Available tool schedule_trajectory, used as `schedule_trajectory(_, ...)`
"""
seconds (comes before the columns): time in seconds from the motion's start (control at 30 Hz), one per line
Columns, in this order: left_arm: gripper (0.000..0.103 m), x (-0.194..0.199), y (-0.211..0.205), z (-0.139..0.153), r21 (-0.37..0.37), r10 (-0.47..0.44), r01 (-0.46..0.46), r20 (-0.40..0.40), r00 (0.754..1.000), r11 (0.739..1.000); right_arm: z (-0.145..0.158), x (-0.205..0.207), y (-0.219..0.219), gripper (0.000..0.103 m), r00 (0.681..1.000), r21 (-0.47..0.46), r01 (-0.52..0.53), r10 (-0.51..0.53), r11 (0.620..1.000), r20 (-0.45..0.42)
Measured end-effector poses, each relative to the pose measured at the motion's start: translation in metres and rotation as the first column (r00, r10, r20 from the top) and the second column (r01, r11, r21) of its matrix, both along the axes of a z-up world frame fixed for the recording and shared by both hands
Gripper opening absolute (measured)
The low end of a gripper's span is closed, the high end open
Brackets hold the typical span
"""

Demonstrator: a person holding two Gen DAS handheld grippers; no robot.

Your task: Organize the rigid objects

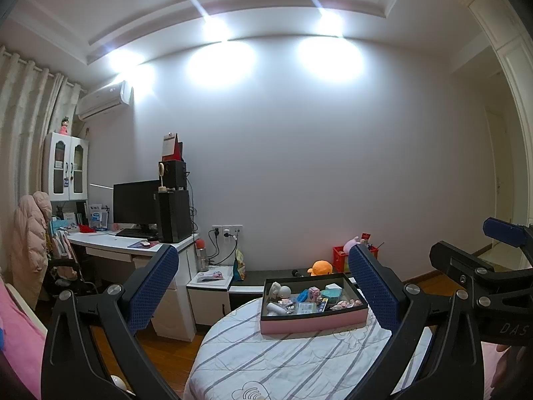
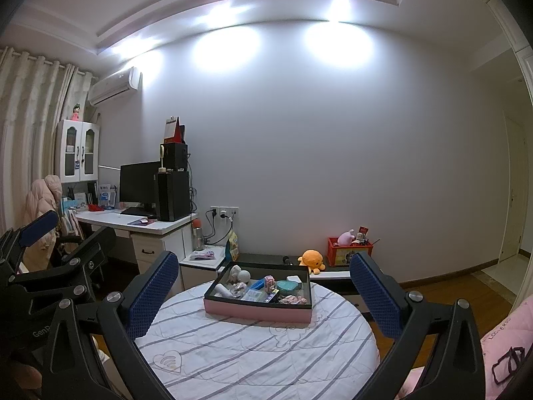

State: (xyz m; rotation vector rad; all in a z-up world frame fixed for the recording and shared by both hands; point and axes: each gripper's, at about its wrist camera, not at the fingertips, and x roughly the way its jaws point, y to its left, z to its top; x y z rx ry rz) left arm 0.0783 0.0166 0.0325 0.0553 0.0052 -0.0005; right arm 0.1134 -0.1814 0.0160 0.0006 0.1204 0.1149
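The left gripper [image 1: 263, 286] is held wide apart and empty, and the right gripper [image 2: 263, 293] is spread just as wide — nothing is gripped by either. Both are raised above a round table [image 2: 233, 350] covered by a striped cloth. Between the blue pads of each, the pink tray [image 2: 258, 313] is framed, set toward the table's far edge; small items are heaped inside it — a teal case [image 2: 288, 287] among them. Beyond, a desk [image 1: 133, 243] is seen against the wall.
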Motion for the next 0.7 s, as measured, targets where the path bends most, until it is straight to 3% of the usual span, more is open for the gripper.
schedule_trajectory(0.7, 0.103, 0.0075, -0.0016, -0.0036, 0.001, -0.004, 0.004, -0.002, 1.000, 1.000, -0.0021, 0.0028, 0.0019, 0.103, 1.000, 0.003, -0.001, 0.001, 1.000, -0.013)
